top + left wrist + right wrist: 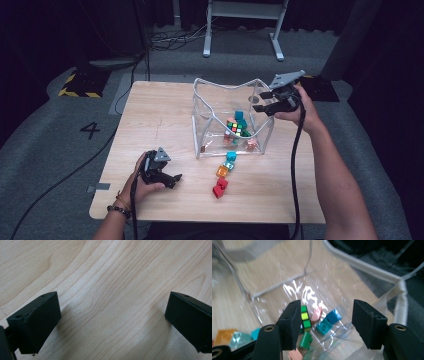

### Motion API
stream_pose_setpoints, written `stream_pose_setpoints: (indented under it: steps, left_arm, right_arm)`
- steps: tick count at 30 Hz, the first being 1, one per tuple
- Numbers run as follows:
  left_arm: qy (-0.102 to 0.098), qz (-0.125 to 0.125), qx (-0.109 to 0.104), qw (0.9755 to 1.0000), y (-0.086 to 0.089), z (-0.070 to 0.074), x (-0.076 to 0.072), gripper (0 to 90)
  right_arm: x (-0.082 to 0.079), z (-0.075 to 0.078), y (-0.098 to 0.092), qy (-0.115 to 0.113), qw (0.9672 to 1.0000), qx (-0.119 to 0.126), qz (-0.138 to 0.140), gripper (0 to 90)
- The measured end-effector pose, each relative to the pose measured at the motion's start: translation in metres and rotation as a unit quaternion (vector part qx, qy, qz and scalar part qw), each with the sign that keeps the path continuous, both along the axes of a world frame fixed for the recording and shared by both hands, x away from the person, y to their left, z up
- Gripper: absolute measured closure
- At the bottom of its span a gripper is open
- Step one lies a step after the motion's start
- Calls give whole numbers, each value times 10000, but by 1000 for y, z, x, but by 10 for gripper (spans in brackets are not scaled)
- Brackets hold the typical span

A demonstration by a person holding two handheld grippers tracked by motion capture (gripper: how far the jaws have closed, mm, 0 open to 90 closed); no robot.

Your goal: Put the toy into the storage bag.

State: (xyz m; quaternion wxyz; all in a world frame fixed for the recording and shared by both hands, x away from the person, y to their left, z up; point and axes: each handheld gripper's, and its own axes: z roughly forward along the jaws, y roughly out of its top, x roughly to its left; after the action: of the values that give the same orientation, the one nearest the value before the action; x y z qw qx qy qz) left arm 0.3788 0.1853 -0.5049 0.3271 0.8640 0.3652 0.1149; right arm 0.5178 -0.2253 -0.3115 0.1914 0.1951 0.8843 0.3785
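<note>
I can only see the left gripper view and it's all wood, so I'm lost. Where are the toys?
Observer: Most blocks lie inside a clear bag further right on the table.
Operator: Is the other hand-held gripper holding one?
Observer: No. The right hand-held gripper hangs open at the bag's right rim, with nothing between its jaws.
</note>
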Motion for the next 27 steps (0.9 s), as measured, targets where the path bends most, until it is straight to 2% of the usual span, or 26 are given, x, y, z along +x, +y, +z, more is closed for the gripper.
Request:
stream_pose_setpoints:
  steps: [2,4,6,10,13,14,15,17,20,22,26,27]
  left_arm:
    - [1,-6,8,10000,0,0,0,5]
    - [-1,1,-2,10000,0,0,0,5]
    - [-2,-9,8,10000,0,0,0,5]
    - [0,-7,9,10000,0,0,0,5]
    - [-1,-6,6,10000,0,0,0,4]
    - [-1,-6,6,10000,0,0,0,5]
    - [-4,-9,8,10000,0,0,0,5]
    - [-2,-7,7,10000,0,0,0,5]
    - [-1,-8,10,10000,0,0,0,5]
    - [-1,-8,9,10000,0,0,0,5]
    - [-1,-6,9,10000,0,0,0,5]
    - [-1,-8,10,10000,0,0,0,5]
  right_arm:
    - [-14,3,-11,-166,9990,360,-188,412]
    - [-28,5,-23,-277,9969,695,-257,411]
    - [-41,6,-33,-313,9942,977,-318,411]
    - [-66,-4,-48,-437,9916,1191,-251,413]
    - [-78,-19,-55,-455,9913,1206,-281,413]
    - [-78,-19,-55,-455,9913,1206,-281,413]
    - [-82,-32,-60,-446,9912,1203,-334,413]
    - [-86,-42,-62,-439,9918,1143,-357,413]
    - [-91,-55,-64,-354,9907,1271,-337,413]
    - [-94,-63,-63,-435,9914,1180,-368,413]
    - [-95,-82,-62,-316,9926,1091,-435,428]
    - [-94,-88,-62,-205,9928,1106,-419,434]
